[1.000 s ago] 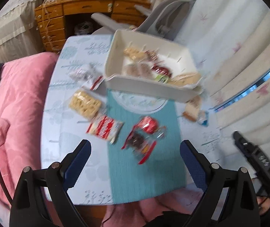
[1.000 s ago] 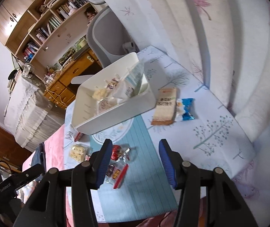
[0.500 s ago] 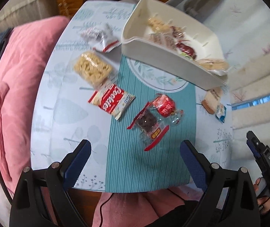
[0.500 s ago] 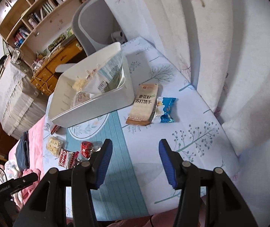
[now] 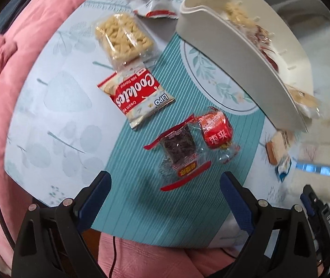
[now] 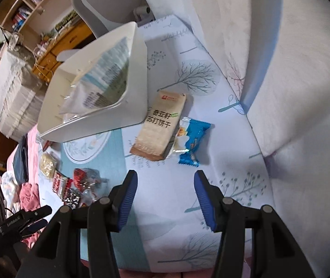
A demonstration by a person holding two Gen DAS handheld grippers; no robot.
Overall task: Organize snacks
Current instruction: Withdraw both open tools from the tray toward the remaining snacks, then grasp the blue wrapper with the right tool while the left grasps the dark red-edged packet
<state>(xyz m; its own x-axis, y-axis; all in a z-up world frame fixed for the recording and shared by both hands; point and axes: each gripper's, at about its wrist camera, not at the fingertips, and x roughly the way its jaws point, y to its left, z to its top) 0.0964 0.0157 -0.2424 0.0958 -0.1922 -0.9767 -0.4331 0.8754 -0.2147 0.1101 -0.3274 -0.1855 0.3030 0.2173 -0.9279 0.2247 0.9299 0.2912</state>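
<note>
Snacks lie scattered over the desk (image 5: 56, 120) with its pale leaf-print cloth and teal striped runner, beside a white plastic bin (image 5: 232, 62) that already holds several packets. The left tongs (image 5: 165, 192) stand wide open and empty above a clear-wrapped dark snack bar with red ends (image 5: 179, 146), which touches a red foil-wrapped cube sweet (image 5: 214, 131); a red-and-white cookie packet (image 5: 136, 96) and a clear bag of pale crackers (image 5: 124, 38) lie farther off. The right tongs (image 6: 165, 199) are partly open, holding nothing, near a tan paper-look cracker pack (image 6: 159, 127) and a blue-and-white crinkly wrapper (image 6: 190, 139) that touches its side. All these look light. The film wrappers are probably slippery and crushable, so the bar is best pinched across its stiff middle rather than by the loose clear ends. The cracker pack seems firmer, though brittle inside; closing gently across its narrow width should hold it.
</note>
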